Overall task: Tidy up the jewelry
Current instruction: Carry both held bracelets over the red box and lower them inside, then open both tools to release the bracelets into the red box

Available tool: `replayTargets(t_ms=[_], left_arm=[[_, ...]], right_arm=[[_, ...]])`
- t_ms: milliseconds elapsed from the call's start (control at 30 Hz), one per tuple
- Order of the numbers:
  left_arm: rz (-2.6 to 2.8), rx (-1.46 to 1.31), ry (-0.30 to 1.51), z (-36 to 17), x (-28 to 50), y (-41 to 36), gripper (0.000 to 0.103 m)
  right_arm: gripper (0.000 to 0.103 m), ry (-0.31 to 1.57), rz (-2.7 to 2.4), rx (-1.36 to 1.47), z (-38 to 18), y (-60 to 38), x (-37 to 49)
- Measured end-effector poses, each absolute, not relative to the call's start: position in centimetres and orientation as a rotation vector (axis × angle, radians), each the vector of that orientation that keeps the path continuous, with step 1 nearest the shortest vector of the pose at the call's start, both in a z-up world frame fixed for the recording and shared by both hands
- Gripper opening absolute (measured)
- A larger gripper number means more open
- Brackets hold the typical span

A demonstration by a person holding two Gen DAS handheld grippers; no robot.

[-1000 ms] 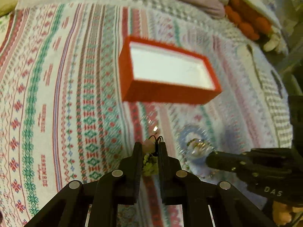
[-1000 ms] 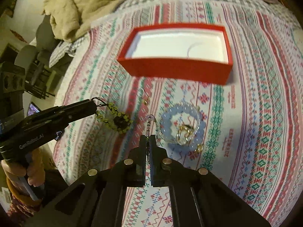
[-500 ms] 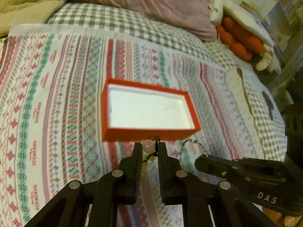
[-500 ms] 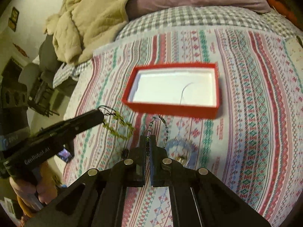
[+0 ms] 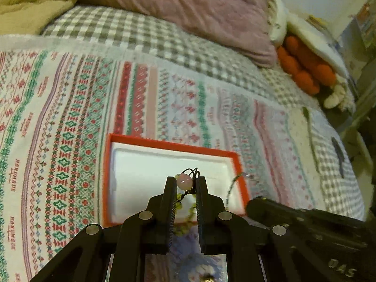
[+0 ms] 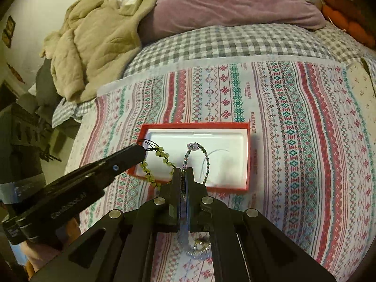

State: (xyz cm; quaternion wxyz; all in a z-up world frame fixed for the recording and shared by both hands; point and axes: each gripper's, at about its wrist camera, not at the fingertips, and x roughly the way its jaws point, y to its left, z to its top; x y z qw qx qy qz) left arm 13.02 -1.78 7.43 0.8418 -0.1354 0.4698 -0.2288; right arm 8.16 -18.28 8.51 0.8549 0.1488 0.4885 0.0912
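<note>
A red box (image 5: 107,176) with a white lining lies open on the patterned cloth; it also shows in the right wrist view (image 6: 248,155). My left gripper (image 5: 185,183) is shut on a green bead bracelet with a pink bead (image 5: 183,181), held above the box's near edge; the bracelet hangs in the right wrist view (image 6: 162,156). My right gripper (image 6: 183,172) is shut on a thin bracelet of small dark and clear beads (image 6: 205,159), its loop over the box. A pale blue bead bracelet (image 6: 195,246) lies on the cloth below my right gripper.
The patterned cloth (image 6: 305,141) covers a grey checked bedspread (image 6: 223,42). A purple pillow (image 6: 230,2) and a beige quilt (image 6: 94,42) lie at the back. Orange plush items (image 5: 305,72) sit at the far right edge.
Both grippers have lifted their bracelets off the cloth and carried them forward over the red box. The pale blue bracelet stays on the cloth, now beneath the grippers.
</note>
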Motion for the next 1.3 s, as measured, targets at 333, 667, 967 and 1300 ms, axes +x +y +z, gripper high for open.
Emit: replayTargets(t_ms=[333,667,967,1300], left_arm=[[-0.367,-0.223,0.982,4.8,14.8,-0.8,0.010],[-0.341,-0.105,0.954,3.9,14.8,-2.0,0.011],[-0.344,-0.072,0.963,4.4,14.2,-2.2,0.025],[-0.355,0.010,0.984,5.9,11.5,-1.9,0.054]], right_arm=[[0.002,0.996,0.263,0.300,7.8,-17.0,10.2],[0.003,1.042,0.183,0.350,4.2,-19.7,12.1],[0.010,1.061,0.103,0.298,4.2,-20.9,12.1],[0.029,1.021,0.108,0.289,6.8,-21.5,9.4]])
